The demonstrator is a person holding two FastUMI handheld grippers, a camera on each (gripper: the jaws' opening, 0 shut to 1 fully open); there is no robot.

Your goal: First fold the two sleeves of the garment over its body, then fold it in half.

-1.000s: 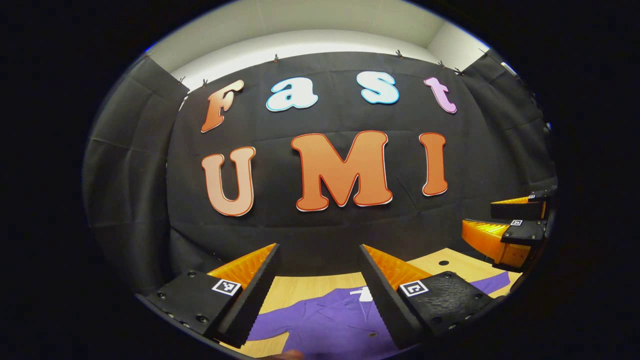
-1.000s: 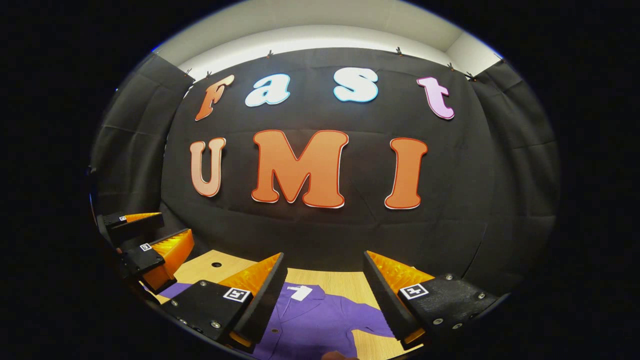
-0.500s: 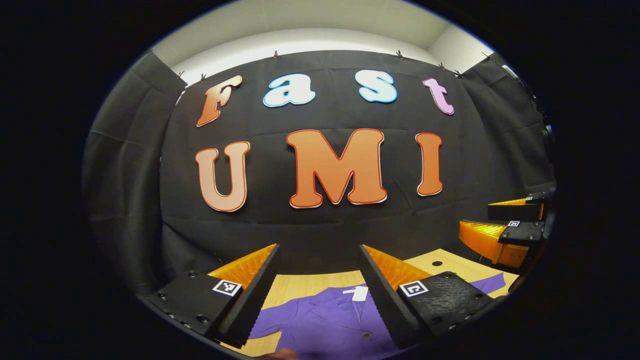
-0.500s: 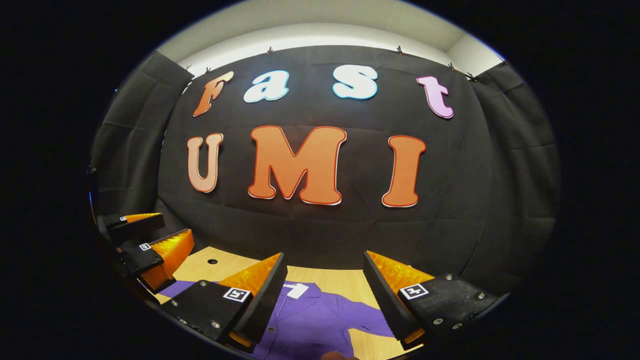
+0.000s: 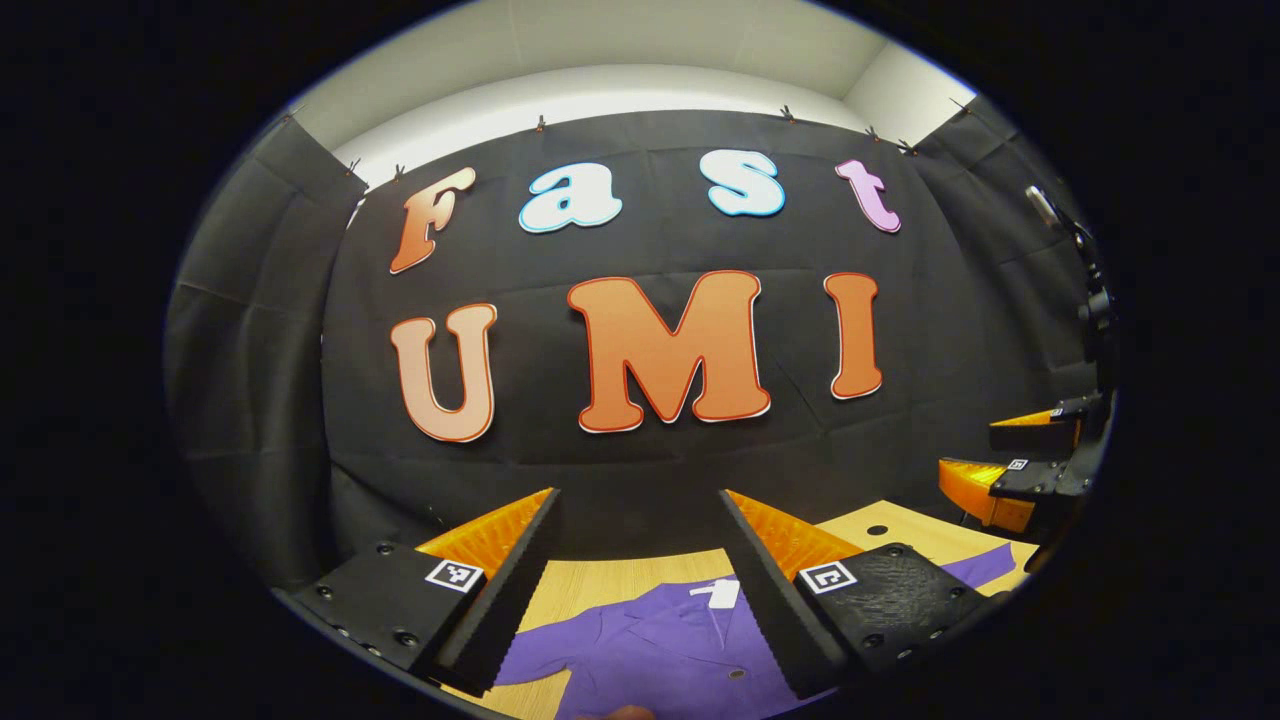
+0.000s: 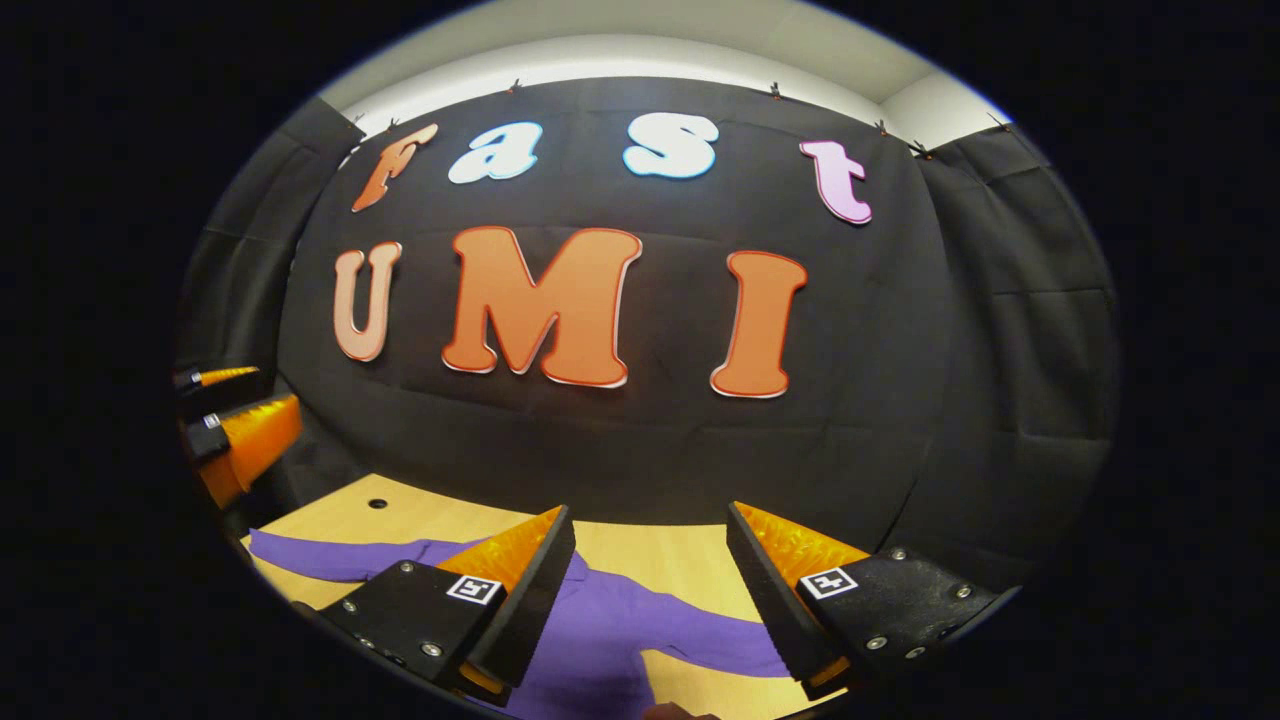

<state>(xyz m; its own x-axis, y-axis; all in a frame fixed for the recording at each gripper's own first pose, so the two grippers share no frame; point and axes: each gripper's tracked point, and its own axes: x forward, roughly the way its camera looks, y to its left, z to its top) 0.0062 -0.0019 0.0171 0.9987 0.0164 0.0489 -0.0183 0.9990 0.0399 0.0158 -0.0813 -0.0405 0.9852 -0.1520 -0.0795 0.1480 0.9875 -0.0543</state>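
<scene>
Gaping wide with nothing between its fingers, the left gripper (image 5: 640, 560) hangs above a purple button-up shirt (image 5: 660, 645) that lies flat on the light wooden table (image 5: 600, 575), apart from the cloth. Past the fingers in the left gripper view: the shirt's collar with a white tag (image 5: 718, 594), one sleeve running left, a button on the front placket, the other sleeve reaching toward the table's right edge near a small dark hole (image 5: 877, 529). The right gripper (image 6: 650, 570) is likewise spread wide and empty, raised over the same shirt (image 6: 600, 625); in the right gripper view both sleeves lie stretched out sideways, unfolded, on the table (image 6: 660, 550). Each view catches the other gripper at its edge, held up off the table. Black cloth wall behind.
</scene>
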